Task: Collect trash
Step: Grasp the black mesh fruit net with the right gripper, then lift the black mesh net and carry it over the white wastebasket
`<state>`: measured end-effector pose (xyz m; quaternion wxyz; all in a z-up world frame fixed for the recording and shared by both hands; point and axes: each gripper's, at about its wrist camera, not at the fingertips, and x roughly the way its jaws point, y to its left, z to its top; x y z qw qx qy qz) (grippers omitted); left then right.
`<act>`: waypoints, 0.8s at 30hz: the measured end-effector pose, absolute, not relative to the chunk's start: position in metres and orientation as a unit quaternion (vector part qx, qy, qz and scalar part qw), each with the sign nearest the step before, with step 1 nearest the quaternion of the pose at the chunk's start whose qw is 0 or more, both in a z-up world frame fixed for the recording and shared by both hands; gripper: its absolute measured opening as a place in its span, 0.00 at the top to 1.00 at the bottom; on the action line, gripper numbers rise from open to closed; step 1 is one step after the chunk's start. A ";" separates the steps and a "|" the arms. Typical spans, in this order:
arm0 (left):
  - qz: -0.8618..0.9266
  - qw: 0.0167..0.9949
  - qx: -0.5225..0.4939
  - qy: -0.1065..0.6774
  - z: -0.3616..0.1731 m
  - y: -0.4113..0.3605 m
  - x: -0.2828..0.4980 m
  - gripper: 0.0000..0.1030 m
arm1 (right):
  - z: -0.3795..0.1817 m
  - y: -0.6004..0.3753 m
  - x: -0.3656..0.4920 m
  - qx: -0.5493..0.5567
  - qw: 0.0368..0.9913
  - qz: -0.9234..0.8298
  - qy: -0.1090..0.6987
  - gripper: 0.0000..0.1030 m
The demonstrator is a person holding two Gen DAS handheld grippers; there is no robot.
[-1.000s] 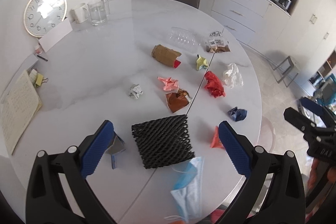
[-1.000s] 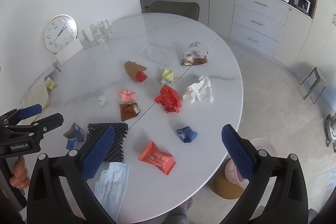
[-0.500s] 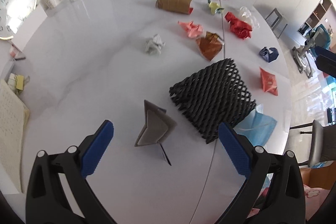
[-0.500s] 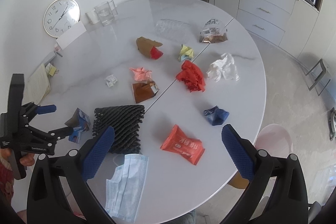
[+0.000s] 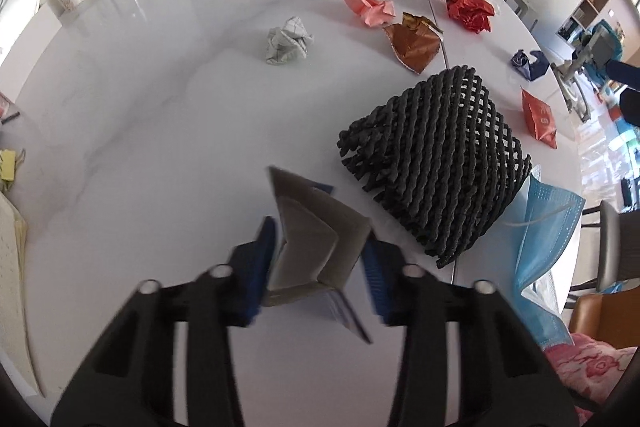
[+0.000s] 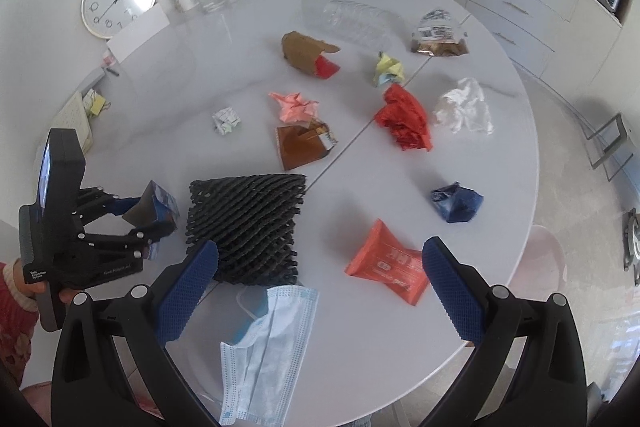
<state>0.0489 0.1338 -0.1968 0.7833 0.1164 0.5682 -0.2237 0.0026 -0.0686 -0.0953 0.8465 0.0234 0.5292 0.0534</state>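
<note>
Your left gripper (image 5: 320,259) is pinching a small crumpled carton (image 5: 316,235), grey inside with blue printed sides, its blue pads pressed against both flanks of the piece. In the right wrist view that same left gripper (image 6: 154,213) shows at 9 o'clock with the carton (image 6: 154,205) caught at its tip, close above the white counter (image 6: 400,187); whether the carton touches the surface cannot be told.

Your right gripper (image 6: 320,283) is spread wide and holds nothing, hanging over the near edge of the counter. Between its pads lie a black foam mesh sleeve (image 6: 248,227) toward 10 o'clock, a blue face mask (image 6: 268,351) at 6 o'clock, partly under the sleeve's near corner, and an orange-red wrapper (image 6: 388,271) just inside the right pad.

Farther out on the counter, well apart from both grippers, sit a dark blue wad (image 6: 456,203) at 2 o'clock, a red crumpled sheet (image 6: 404,123), a white tissue (image 6: 464,107) beside it, a brown foil wrapper (image 6: 304,143), a pink paper ball (image 6: 296,105), a small white paper ball (image 6: 226,119), a yellow wad (image 6: 388,67), a brown cardboard piece (image 6: 304,53), a clear plastic tray (image 6: 356,21) and a snack bag (image 6: 438,35) near 12 o'clock.
</note>
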 end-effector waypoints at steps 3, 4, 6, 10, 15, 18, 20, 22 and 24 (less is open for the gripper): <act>-0.219 0.793 0.097 0.561 -0.192 0.142 0.051 0.68 | -0.108 -0.057 0.020 0.020 0.836 0.075 0.543 0.02; -0.217 0.796 0.093 0.558 -0.190 0.144 0.050 0.69 | -0.113 -0.053 0.026 0.020 0.832 0.079 0.549 0.02; -0.216 0.799 0.088 0.554 -0.185 0.146 0.049 0.69 | -0.124 -0.048 0.039 0.022 0.823 0.083 0.561 0.02; -0.206 0.807 0.081 0.547 -0.175 0.150 0.047 0.69 | -0.150 -0.041 0.062 0.029 0.804 0.086 0.588 0.18; -0.194 0.815 0.055 0.543 -0.161 0.157 0.043 0.69 | -0.176 -0.045 0.079 0.062 0.776 0.079 0.622 0.40; -0.193 0.819 0.050 0.537 -0.154 0.158 0.039 0.69 | -0.184 -0.049 0.081 0.091 0.764 0.086 0.633 0.64; -0.192 0.820 0.049 0.536 -0.151 0.157 0.037 0.69 | -0.185 -0.053 0.080 0.115 0.759 0.098 0.633 0.82; -0.191 0.823 0.049 0.533 -0.148 0.155 0.036 0.69 | -0.180 -0.054 0.080 0.117 0.764 0.103 0.626 0.88; -0.189 0.825 0.051 0.530 -0.144 0.153 0.034 0.69 | -0.173 -0.056 0.078 0.121 0.770 0.109 0.616 0.92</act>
